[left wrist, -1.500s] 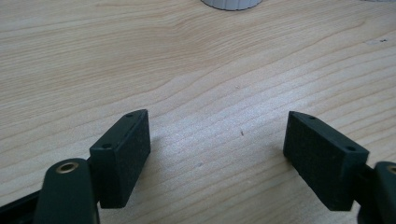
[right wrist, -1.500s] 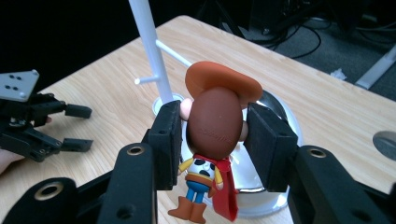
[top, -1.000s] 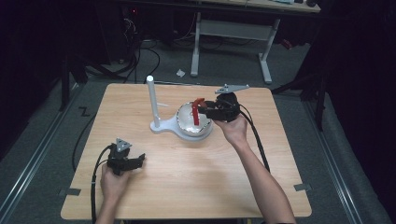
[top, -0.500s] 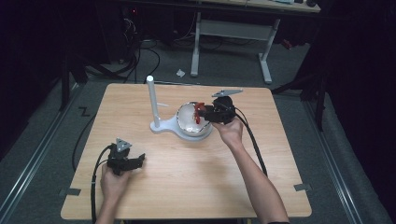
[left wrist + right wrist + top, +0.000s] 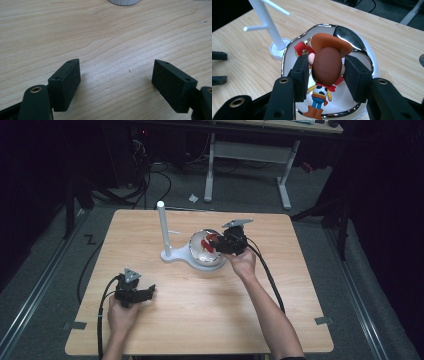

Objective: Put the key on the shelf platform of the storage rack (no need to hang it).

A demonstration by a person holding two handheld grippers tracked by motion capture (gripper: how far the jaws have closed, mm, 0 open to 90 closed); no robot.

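One cowboy figure [image 5: 325, 72], one silver bowl [image 5: 359, 42], one white stand [image 5: 265, 23], two claws.

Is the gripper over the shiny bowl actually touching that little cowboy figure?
Touching. In the right gripper view, the right gripper has both black pads pressed against the sides of the cowboy figure's head, above the silver bowl.

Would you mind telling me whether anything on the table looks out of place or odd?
Nothing stands out. The cowboy figure is gripped by its head in the right gripper over the silver bowl, and the white stand is upright.
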